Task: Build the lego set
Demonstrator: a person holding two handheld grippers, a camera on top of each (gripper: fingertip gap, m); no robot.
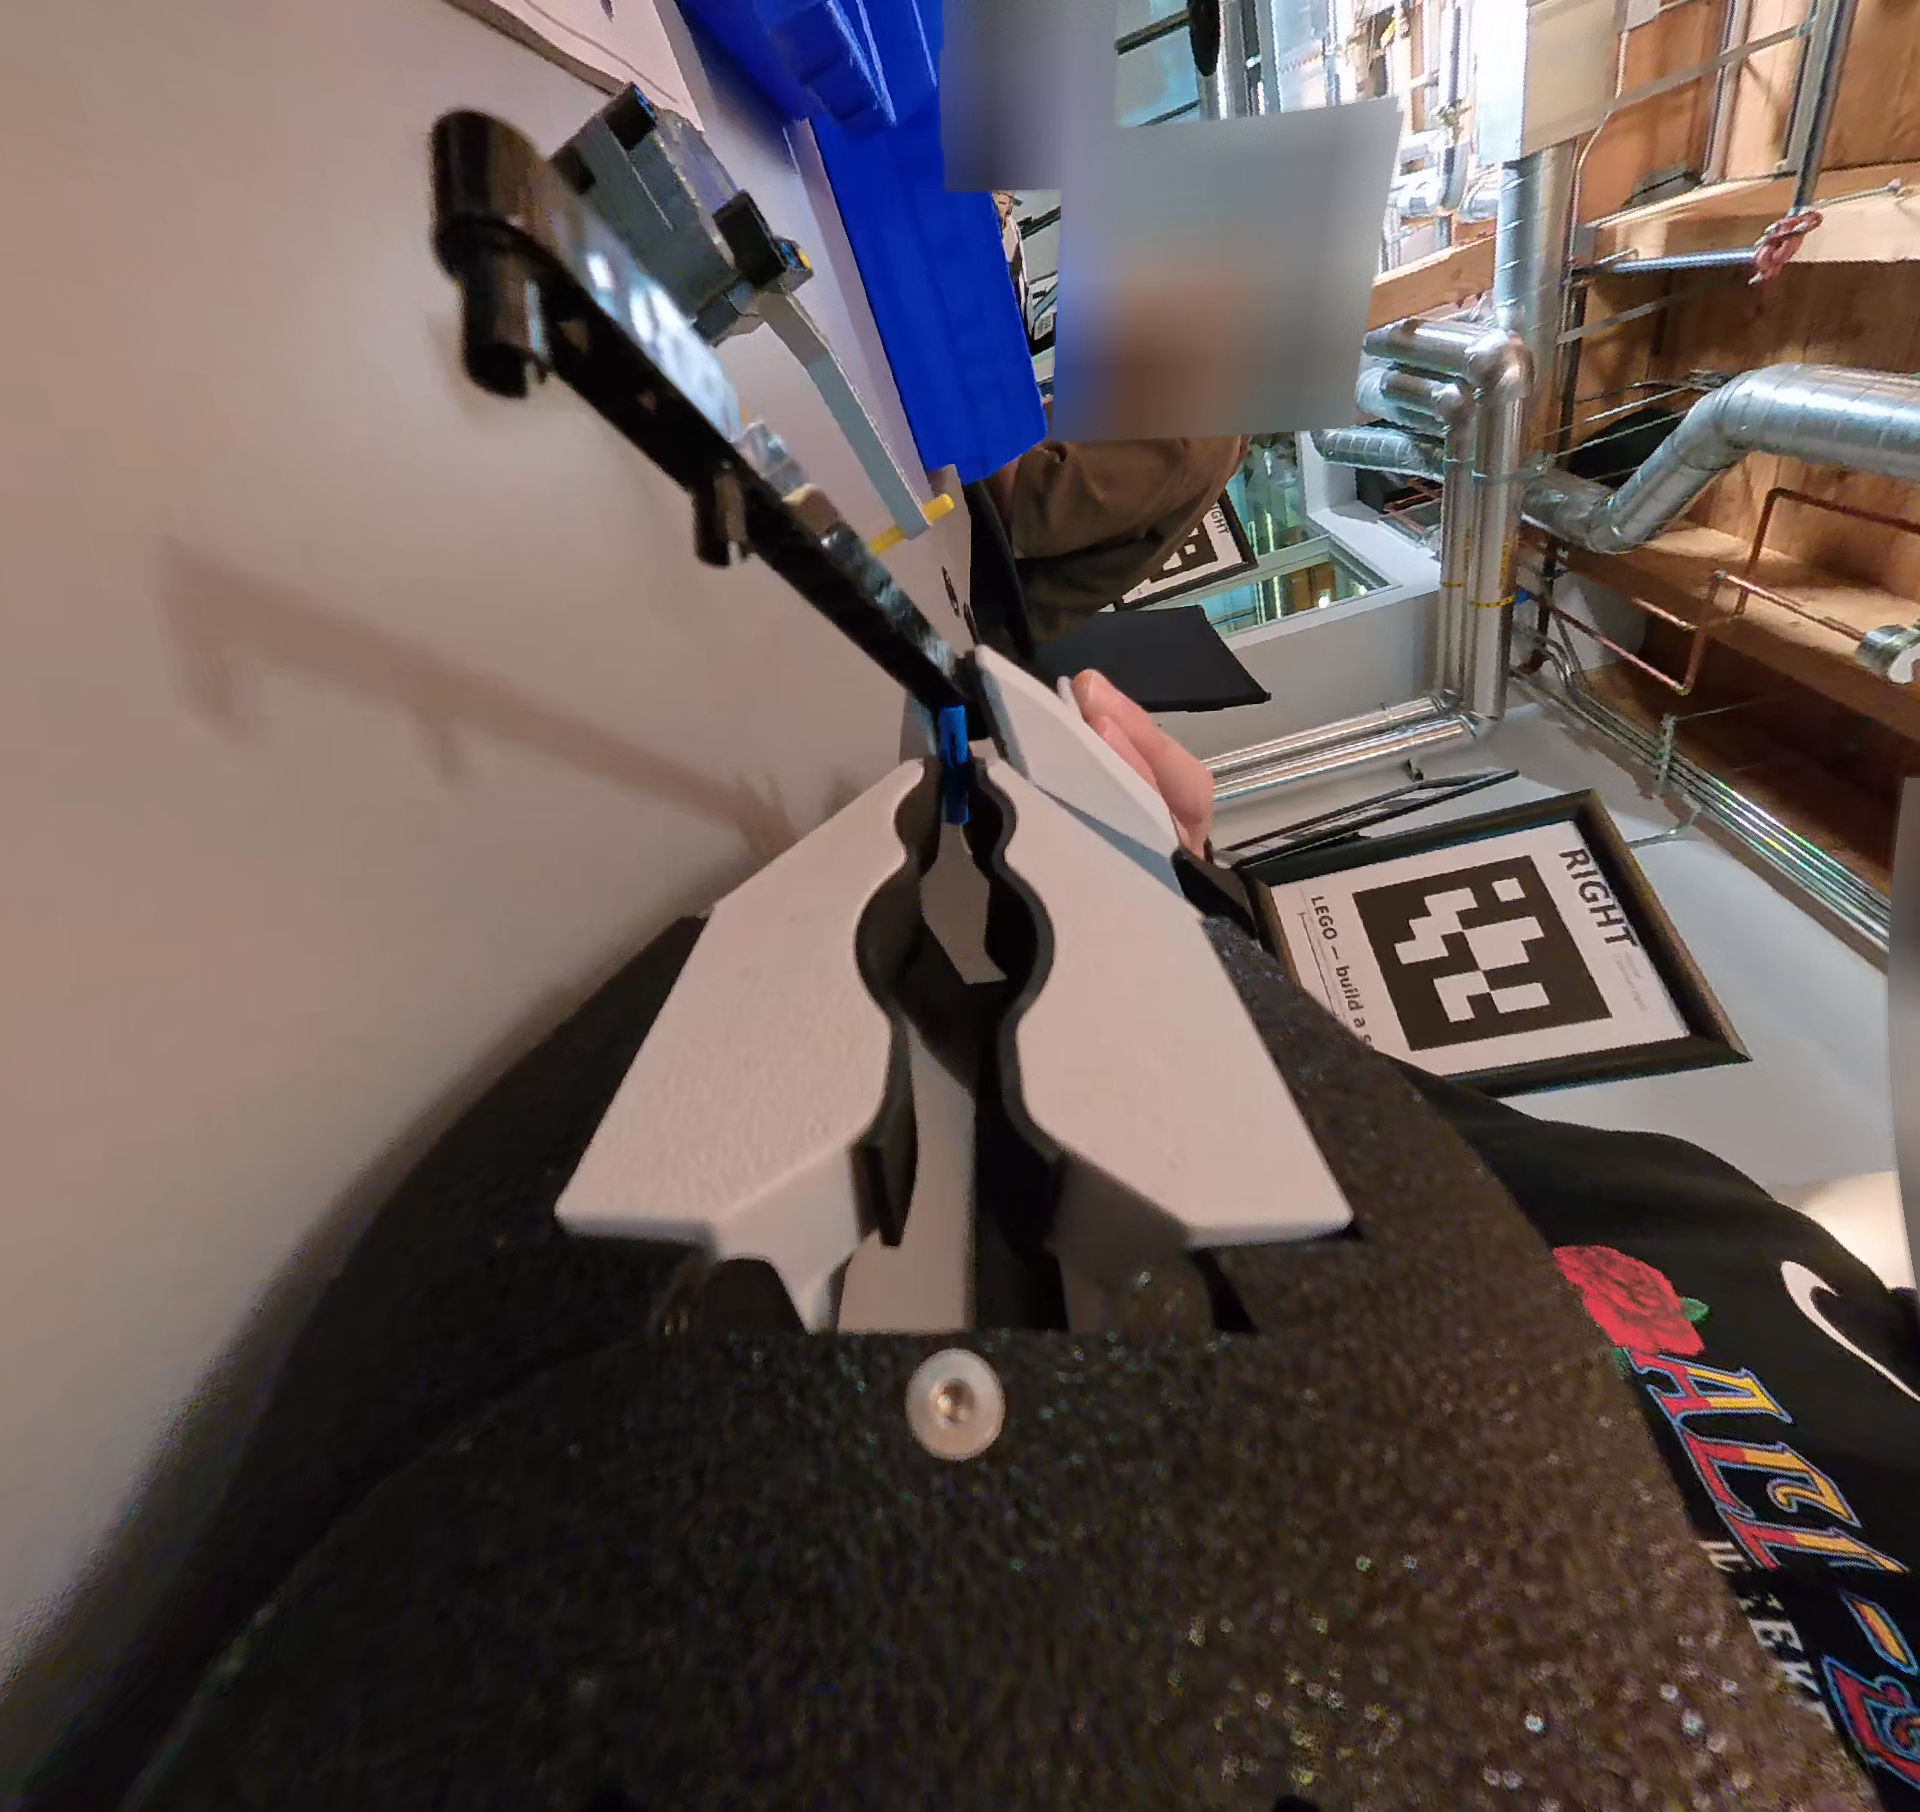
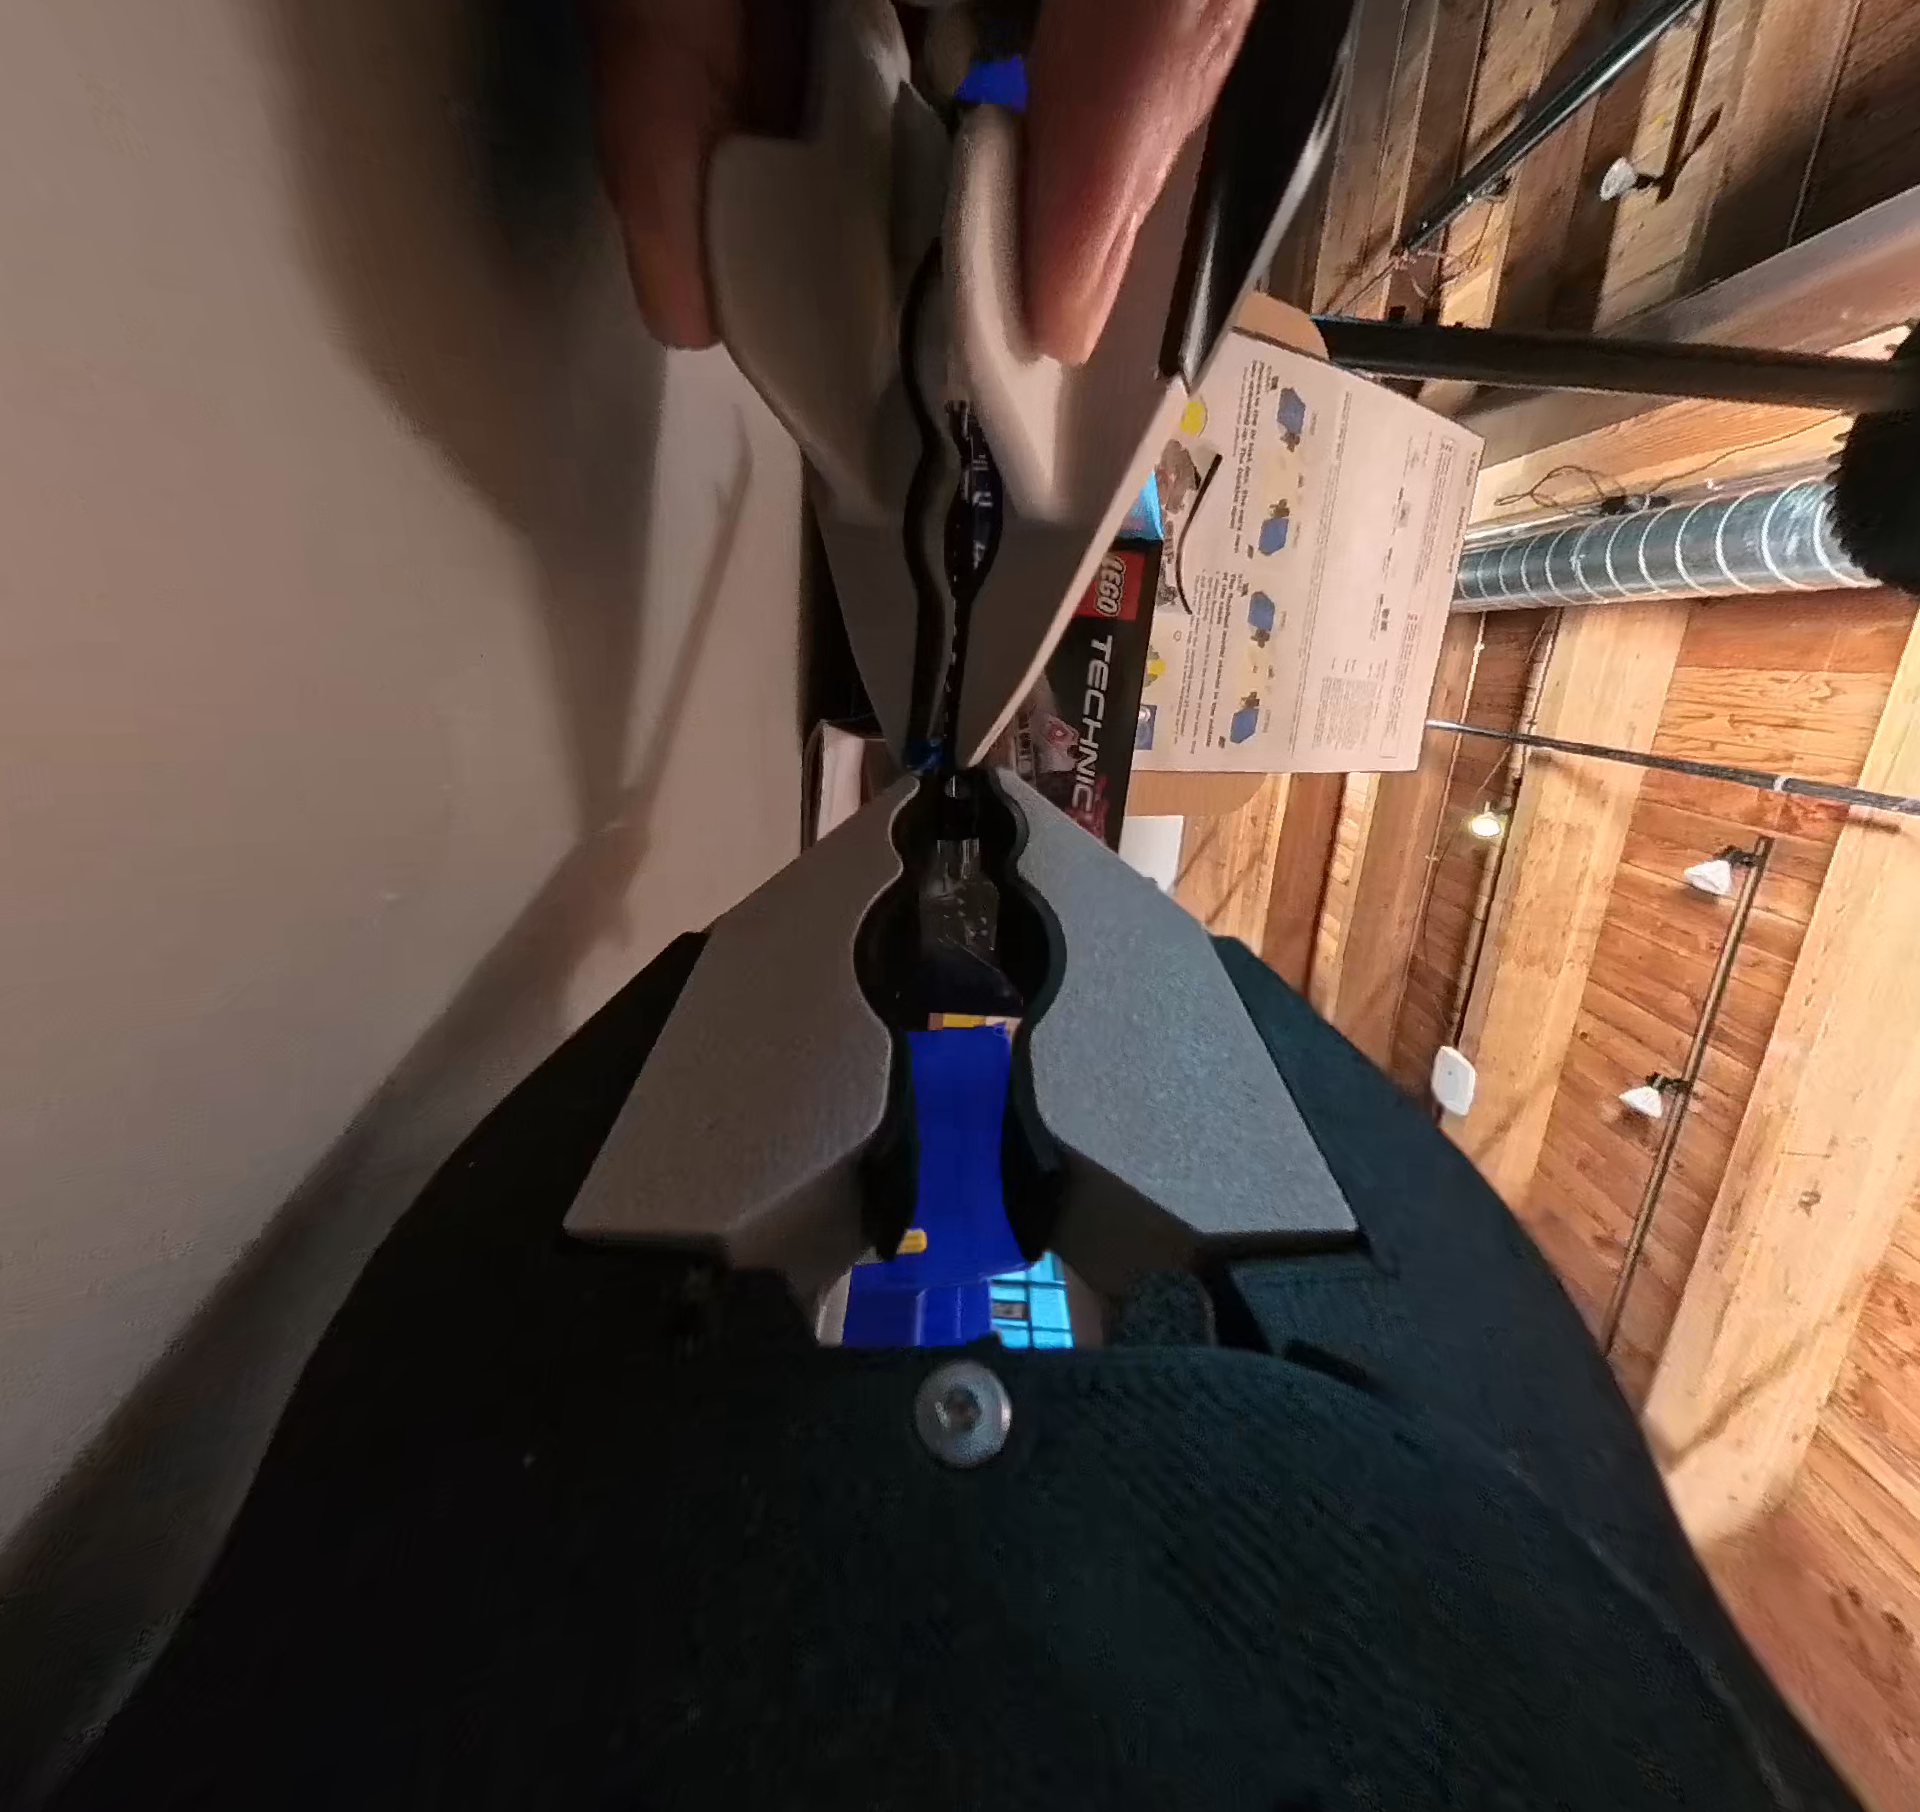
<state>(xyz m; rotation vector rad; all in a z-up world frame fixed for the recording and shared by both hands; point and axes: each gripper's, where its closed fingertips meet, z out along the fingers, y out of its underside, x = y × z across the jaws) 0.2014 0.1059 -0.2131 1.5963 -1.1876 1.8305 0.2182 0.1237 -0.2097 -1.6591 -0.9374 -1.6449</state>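
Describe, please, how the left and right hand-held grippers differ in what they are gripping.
The left hand-held gripper pinches a tiny blue pin at its tip; the right hand-held gripper clamps the end of a long black lego assembly. The blue pin barely clears the left one's tip, while the assembly reaches far beyond the right one, carrying grey pieces. Both are shut and meet almost tip to tip.

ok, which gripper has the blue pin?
The left gripper: blue pin pinched at its jaws' tips. The right gripper clamps the black lego assembly's end instead.
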